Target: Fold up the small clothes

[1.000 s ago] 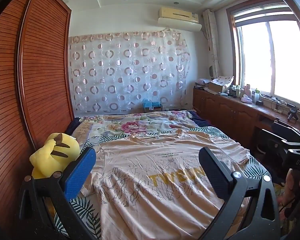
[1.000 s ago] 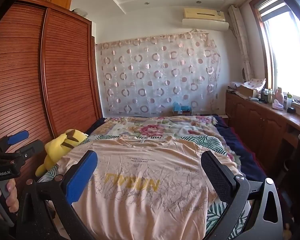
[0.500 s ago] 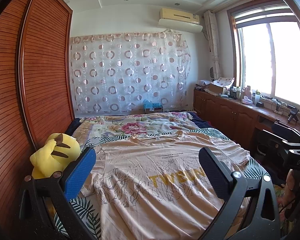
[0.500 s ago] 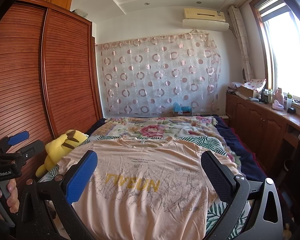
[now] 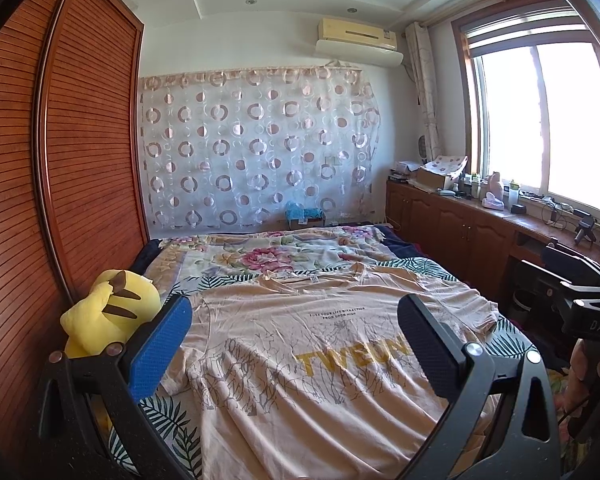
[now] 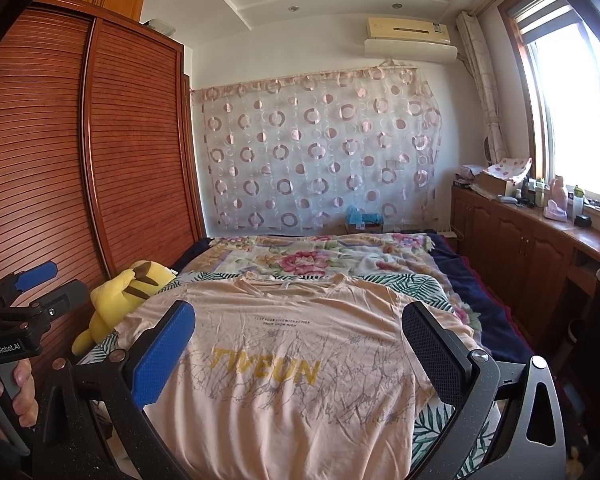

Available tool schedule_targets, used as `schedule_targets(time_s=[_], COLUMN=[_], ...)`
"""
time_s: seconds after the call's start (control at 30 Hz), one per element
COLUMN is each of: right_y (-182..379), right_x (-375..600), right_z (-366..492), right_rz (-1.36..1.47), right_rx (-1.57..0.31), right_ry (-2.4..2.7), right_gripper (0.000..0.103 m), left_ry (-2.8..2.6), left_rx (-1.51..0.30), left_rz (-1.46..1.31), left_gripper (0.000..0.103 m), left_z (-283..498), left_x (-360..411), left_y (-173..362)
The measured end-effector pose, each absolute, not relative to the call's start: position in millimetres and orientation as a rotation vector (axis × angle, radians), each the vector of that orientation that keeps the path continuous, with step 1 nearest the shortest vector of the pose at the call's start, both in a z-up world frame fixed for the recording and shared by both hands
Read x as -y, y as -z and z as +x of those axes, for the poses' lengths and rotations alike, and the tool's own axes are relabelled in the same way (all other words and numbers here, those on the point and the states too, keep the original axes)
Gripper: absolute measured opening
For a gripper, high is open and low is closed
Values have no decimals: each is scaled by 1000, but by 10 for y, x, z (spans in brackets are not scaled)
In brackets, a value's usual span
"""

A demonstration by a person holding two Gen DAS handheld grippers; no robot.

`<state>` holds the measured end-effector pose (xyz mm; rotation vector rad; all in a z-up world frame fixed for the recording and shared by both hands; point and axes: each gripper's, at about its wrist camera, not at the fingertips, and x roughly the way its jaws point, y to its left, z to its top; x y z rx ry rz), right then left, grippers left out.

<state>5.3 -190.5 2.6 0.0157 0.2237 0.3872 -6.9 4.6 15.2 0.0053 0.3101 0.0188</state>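
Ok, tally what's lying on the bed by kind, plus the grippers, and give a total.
Peach T-shirt: 1
Yellow plush toy: 1
Floral bedspread: 1
Grippers: 2, the left gripper and the right gripper, both open
Total: 5

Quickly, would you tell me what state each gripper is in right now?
Left gripper: open, holding nothing, above the peach printed cotton T-shirt.
Right gripper: open, holding nothing.

A peach T-shirt [image 6: 300,360] lies flat, face up, on the bed [image 6: 480,300], collar toward the far curtain [image 6: 320,152]. The right gripper [image 6: 298,354] hangs above it, jaws wide apart. A yellow plush toy [image 6: 116,304] sits beside the shirt's left sleeve. The left gripper [image 6: 40,284] shows at the left edge.
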Motion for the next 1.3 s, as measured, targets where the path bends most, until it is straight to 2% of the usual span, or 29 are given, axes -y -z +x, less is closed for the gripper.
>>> schedule_targets(time_s=[1.3], right_y=[-31], right_x=[1946], right_z=[47], right_rz=[22], right_rx=[-213], right_ry=[-395], right_gripper=[103], left_ry=[-17], left_rx=[-303], left_rz=[10], left_gripper=[103], left_z=[-93], left_x=[6], left_y=[-203])
